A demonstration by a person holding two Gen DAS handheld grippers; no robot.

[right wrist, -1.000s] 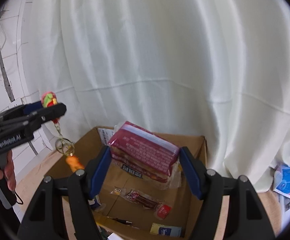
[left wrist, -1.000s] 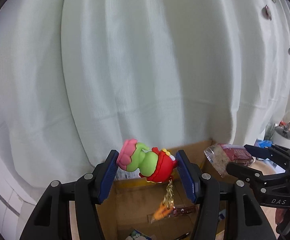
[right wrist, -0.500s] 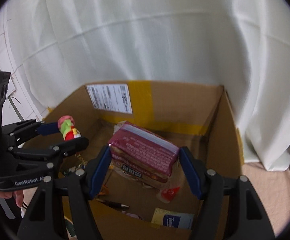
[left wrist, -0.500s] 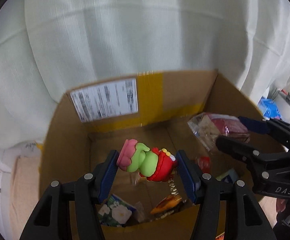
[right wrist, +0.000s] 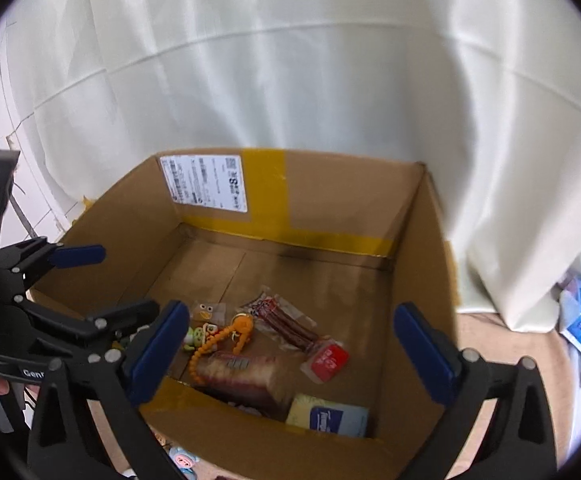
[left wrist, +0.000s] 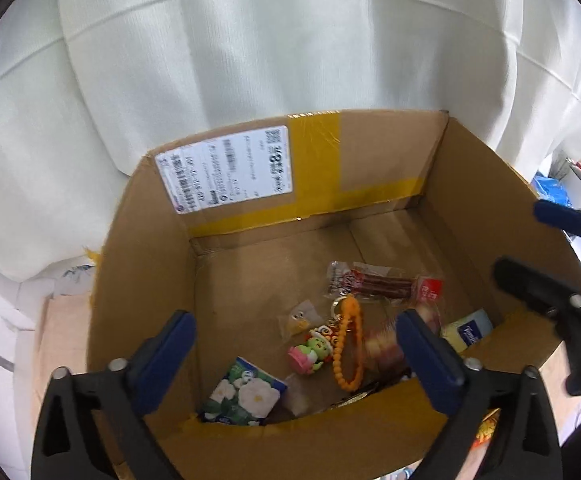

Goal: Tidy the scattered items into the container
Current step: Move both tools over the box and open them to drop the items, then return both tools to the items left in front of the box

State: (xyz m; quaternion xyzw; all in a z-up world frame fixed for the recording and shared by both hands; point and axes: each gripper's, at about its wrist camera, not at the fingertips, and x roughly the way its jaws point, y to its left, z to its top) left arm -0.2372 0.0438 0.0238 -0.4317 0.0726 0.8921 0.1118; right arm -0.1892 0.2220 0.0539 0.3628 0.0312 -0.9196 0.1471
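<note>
Left wrist view alone shows the whole green figurine keychain (left wrist: pixel 309 354) lying on the cardboard box (left wrist: pixel 142 248) floor, long axis left-right, pink head leftward. Both the left gripper (left wrist: pixel 294 364) and right gripper (right wrist: pixel 296 354) gape wide, empty.

Both hand-held grippers opened, dropping toy keychain (left wrist: pixel 310 354) and snack pack (right wrist: pixel 242 376) into box (left wrist: pixel 470 184).

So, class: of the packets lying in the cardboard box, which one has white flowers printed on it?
The green packet in the cardboard box's near-left corner; the sausage packet is clear and red, the tissue packet yellow and blue.
</note>
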